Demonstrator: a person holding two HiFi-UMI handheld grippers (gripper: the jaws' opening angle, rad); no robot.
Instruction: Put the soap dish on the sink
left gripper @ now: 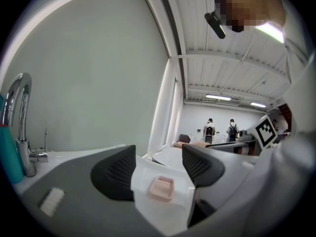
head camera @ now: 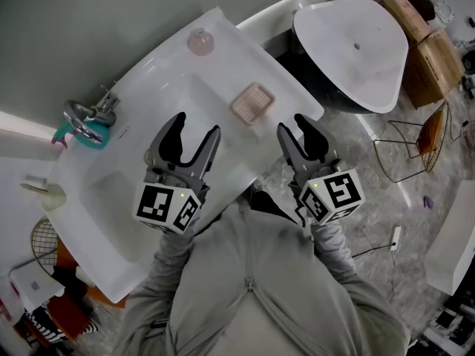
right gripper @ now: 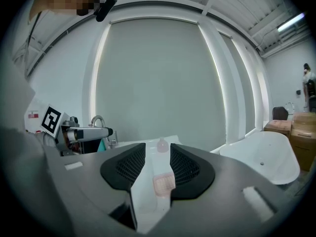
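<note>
The pink ribbed soap dish [head camera: 252, 102] lies flat on the right ledge of the white sink [head camera: 111, 199]. My left gripper [head camera: 197, 130] hovers over the basin's near edge, open and holding nothing. My right gripper [head camera: 295, 128] hangs just off the sink's right edge, open and also holding nothing. The soap dish [left gripper: 162, 188] shows ahead between the jaws of the left gripper [left gripper: 158, 168]. In the right gripper view the dish [right gripper: 164, 183] lies ahead between the jaws of the right gripper [right gripper: 158, 164]. Neither gripper touches it.
A chrome faucet [head camera: 85, 116] and a teal bottle [head camera: 95, 136] stand at the sink's far left. A small pink round bottle [head camera: 200, 41] sits at the sink's back corner. A white tub [head camera: 349, 43], cardboard boxes [head camera: 427, 54] and a wire rack [head camera: 415, 141] are to the right.
</note>
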